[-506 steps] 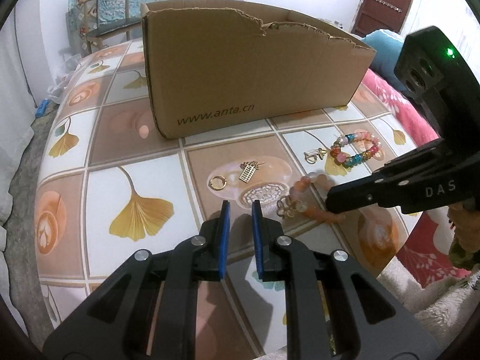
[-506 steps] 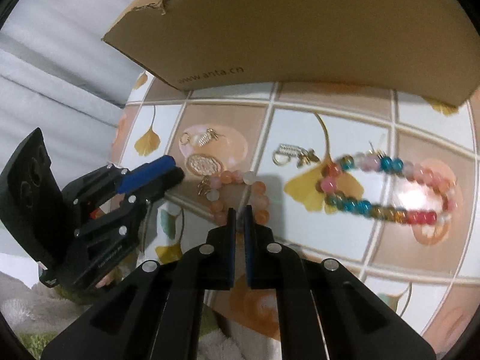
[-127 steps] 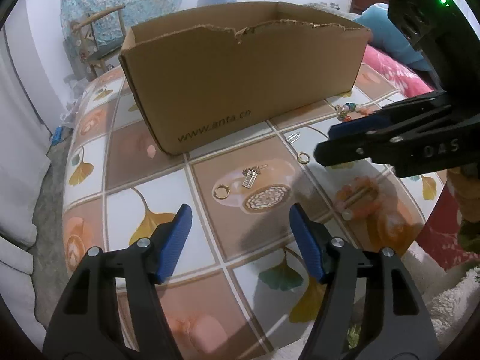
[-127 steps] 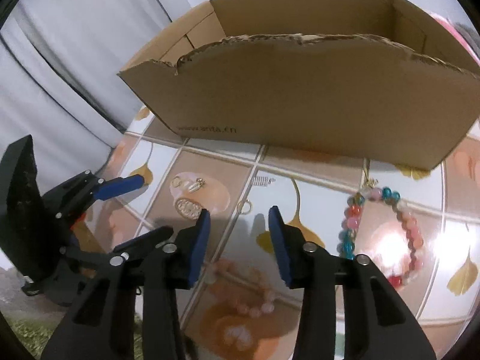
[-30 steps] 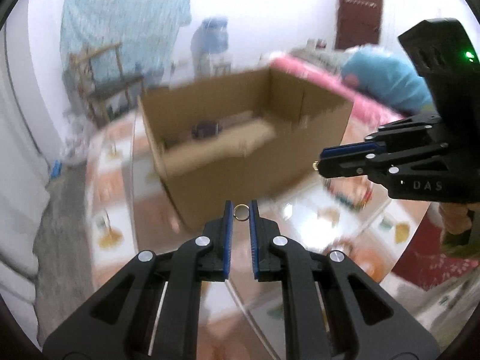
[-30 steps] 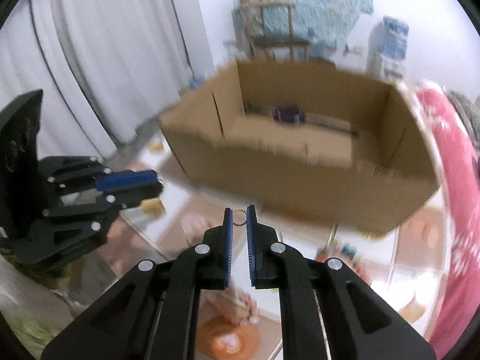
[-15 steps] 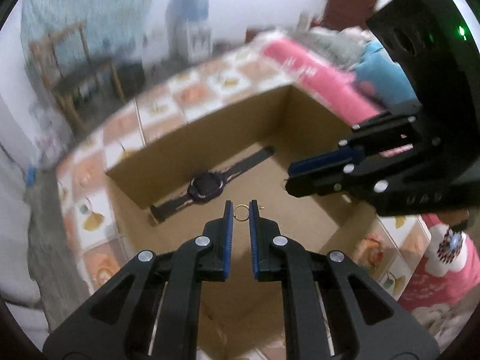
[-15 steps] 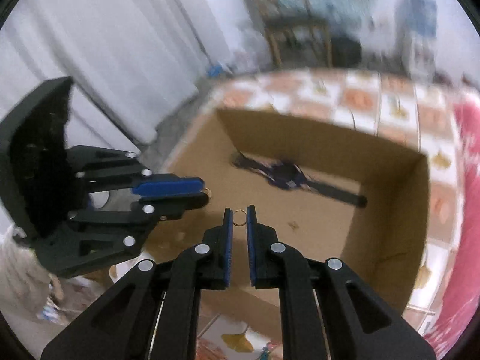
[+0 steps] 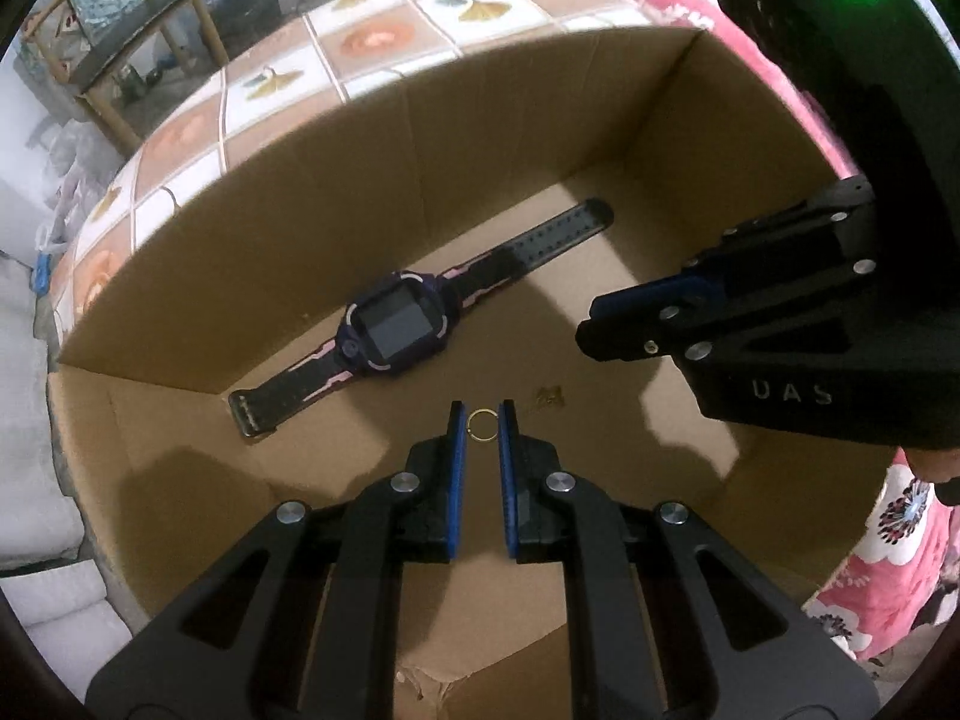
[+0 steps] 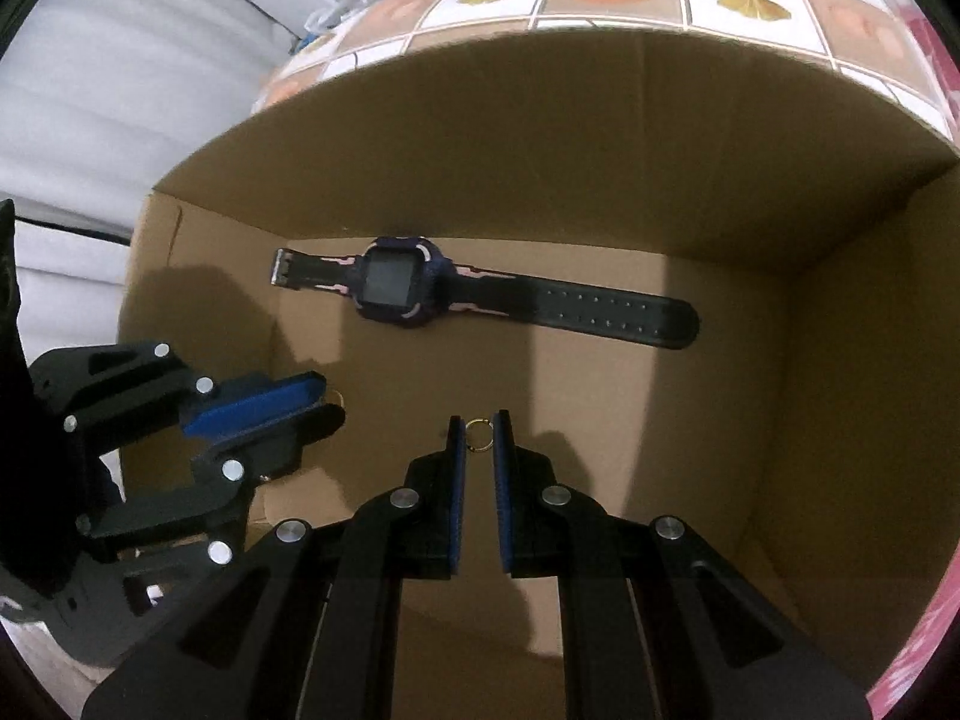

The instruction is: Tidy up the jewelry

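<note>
Both tongs pointed steeply down into the open box (image 9: 372, 138), side by side above its floor. The left tongs (image 9: 482, 423) were clamped on a small gold ring (image 9: 482, 424), pinched between the tips of the 2 blue pads (image 9: 459, 468). The right tongs (image 10: 478, 435) were clamped the same way on a second ring (image 10: 478, 435), held upright at the very tips. In the left view the right tongs came in from the right edge, their tips over the box floor; whether a ring showed there I could not tell. In the right view the left tongs lay to the left, with a sliver of gold showing at their tip.

On the box floor lay a watch (image 9: 393, 330) with a dark square face and a black-and-pink strap stretched flat, close to the far wall. A small gold charm (image 9: 547, 398) lay on the cardboard just beyond the left tongs.

The box stood on a desk (image 9: 372, 42) covered with a tiled cloth of ginkgo leaves and orange flowers. A pink flowered blanket (image 9: 900, 534) lay to the right, a wooden chair (image 9: 150, 12) stood beyond the desk, and white curtains (image 10: 138, 72) hung at the left.
</note>
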